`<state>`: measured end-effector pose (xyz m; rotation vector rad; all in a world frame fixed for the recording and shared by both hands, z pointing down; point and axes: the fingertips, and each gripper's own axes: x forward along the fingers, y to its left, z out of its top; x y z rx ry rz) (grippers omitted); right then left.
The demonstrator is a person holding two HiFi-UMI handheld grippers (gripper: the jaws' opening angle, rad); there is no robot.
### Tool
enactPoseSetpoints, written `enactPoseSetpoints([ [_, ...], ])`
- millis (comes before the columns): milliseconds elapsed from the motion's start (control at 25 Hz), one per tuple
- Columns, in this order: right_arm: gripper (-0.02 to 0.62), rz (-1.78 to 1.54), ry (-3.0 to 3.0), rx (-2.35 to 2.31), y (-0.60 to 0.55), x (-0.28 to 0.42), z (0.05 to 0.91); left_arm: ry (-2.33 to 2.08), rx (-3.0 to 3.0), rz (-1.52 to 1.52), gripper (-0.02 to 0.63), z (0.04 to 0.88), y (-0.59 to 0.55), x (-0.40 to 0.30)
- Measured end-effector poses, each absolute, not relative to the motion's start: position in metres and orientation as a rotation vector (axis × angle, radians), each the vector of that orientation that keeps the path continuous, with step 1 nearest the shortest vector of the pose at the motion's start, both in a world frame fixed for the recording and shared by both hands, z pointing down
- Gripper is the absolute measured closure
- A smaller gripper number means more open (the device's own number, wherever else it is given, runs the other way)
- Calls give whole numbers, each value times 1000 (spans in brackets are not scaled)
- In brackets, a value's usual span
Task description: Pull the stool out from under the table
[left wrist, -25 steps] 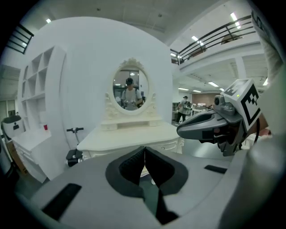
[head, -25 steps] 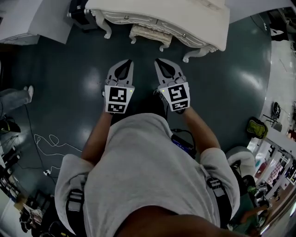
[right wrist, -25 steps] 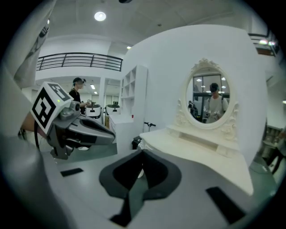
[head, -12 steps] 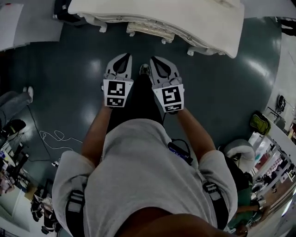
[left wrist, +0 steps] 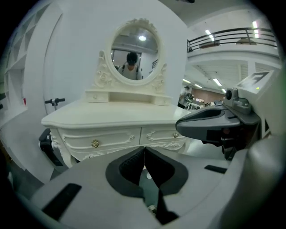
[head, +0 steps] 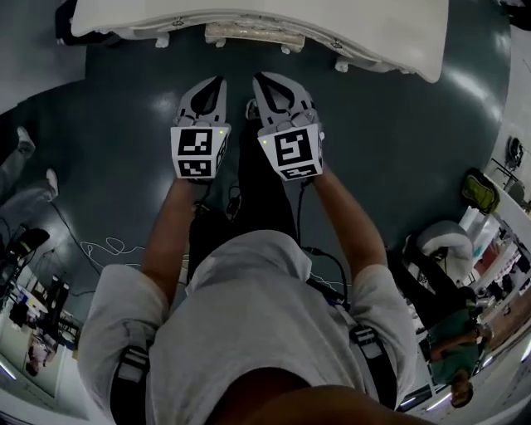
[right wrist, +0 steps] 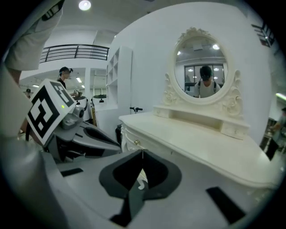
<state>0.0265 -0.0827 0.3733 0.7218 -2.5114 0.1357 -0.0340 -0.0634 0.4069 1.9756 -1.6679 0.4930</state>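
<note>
Both grippers are clamped fully shut on nothing. The left gripper (head: 217,81) and the right gripper (head: 260,77) ride side by side with their tips pointing forward, and each one's own view shows its jaws pressed together. Neither has opened over the last second, but the person has walked closer. The worktop (head: 373,25) now spans much more of the head view, and its carved legs have mostly slipped from sight beneath its top. The stool (head: 253,35) sits straight ahead of the two tips and a little beyond them. Its padded seat peeps out from under the worktop's front edge, untouched. In the gripper views the drawer fronts and the oval mirror (left wrist: 134,53) loom ahead, while the stool is hidden below the gripper bodies. The approach looks nearly done; the jaws must still open and drop to the seat's edge before any pull.
</note>
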Motion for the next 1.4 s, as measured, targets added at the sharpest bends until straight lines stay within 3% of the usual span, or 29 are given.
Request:
enactPoseSetpoints([
  [480,581,353,-2373,1011,12,40,480,-1529,2156,689,598,499,29,-66],
  [800,581,313,-2301,1003,-70,48,568,-1540,2283,507,598,556,-27,-63],
  [1040,581,246,-2362,1012,-118,43,593,-1570,2408,730,598,607,-79,-55],
  [1400,580,280,-2322,1089,-148,67,658,-1669,2141,612,598,680,-116,-87],
])
